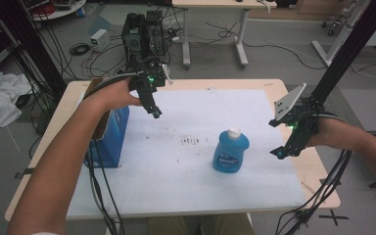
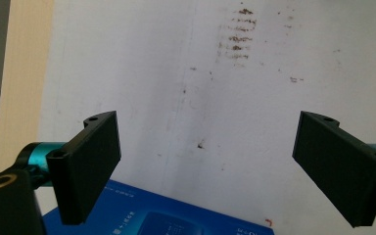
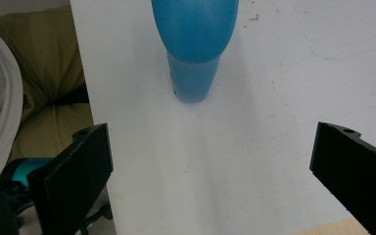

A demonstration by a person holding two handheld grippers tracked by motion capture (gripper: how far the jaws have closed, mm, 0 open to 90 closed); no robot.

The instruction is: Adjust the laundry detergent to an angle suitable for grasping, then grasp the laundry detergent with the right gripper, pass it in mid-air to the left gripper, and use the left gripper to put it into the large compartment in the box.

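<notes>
Person's forearms are coming in from the bottom of the high view, one gripper in each hand. Left gripper (image 1: 156,113) is hanging over the far left of the white mat (image 1: 186,196), jaws spread wide, nothing between them; the blue box (image 1: 108,139) is sitting just below and beside it at the counter (image 1: 318,171) edge. Right gripper (image 1: 280,152) is hovering at the right side of the mat, jaws also wide and empty, pointing toward the blue bottle (image 1: 230,152). Bottle is standing upright near mat centre, white cap (image 1: 233,131) on, well apart from both grippers.

Risks, as I'm reading it: bottle is tall, rounded and probably slick, so a high or off-centre pinch is likely tipping it or squirting it sideways. Approaching too low is risking a jaw scraping the mat.
</notes>
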